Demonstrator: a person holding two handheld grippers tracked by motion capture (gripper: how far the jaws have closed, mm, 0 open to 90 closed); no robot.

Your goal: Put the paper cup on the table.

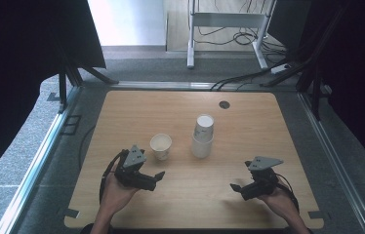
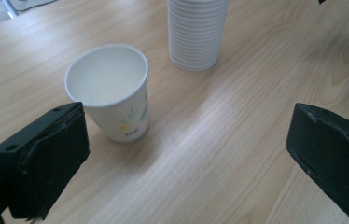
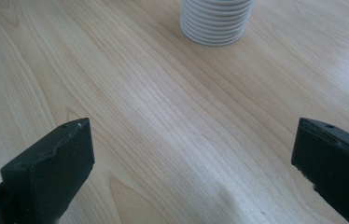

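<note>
A single white paper cup [image 1: 161, 146] stands upright and empty on the wooden table [image 1: 249, 122], left of centre. In the left gripper view that cup [image 2: 109, 91] shows a small green and yellow print. A tall stack of white paper cups [image 1: 203, 136] stands to its right, seen as ribbed rims in the left gripper view [image 2: 196, 32] and the right gripper view [image 3: 216, 21]. My left gripper [image 1: 157, 181] is open, just short of the single cup, holding nothing. My right gripper [image 1: 236, 190] is open near the front right, apart from the stack, with bare wood between its jaws.
A round cable hole [image 1: 224, 104] sits near the table's far edge. Beyond the table are a white desk frame [image 1: 227, 22] and loose cables [image 1: 249, 75] on the floor. Dark panels [image 1: 19, 53] flank both sides. A metal rail [image 1: 29, 170] runs along the left.
</note>
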